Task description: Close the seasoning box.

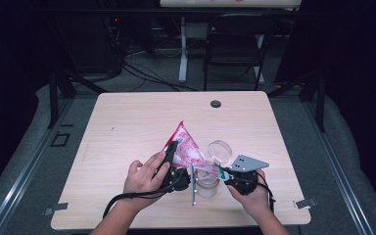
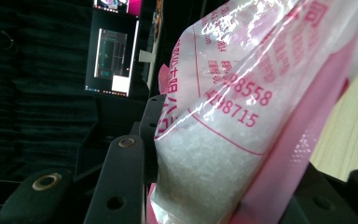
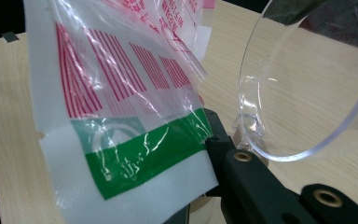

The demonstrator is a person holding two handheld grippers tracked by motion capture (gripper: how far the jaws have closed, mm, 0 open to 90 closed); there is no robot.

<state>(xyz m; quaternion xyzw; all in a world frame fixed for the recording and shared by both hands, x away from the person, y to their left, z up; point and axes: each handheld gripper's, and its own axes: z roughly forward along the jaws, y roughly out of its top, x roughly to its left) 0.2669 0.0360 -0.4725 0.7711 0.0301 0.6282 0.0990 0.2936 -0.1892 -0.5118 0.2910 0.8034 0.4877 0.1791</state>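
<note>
Bag (image 1: 183,145) of white granules, pink-printed, raised above the table (image 1: 127,122); its lower part is hidden behind your grippers. Left gripper (image 1: 172,157) clamps its body, right gripper (image 1: 223,172) pinches its green-banded corner beside the clear jar (image 1: 207,185).

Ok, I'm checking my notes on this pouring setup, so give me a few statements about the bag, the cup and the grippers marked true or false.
1. The left gripper holds the pink and white bag. True.
2. The bag lies flat on the table. False: it is held up, tilted over the clear cup.
3. The right gripper pinches the bag's green-striped end. True.
4. The bag is empty. False: white grains show inside.
5. The cup's clear lid is shut. False: it stands open.
</note>
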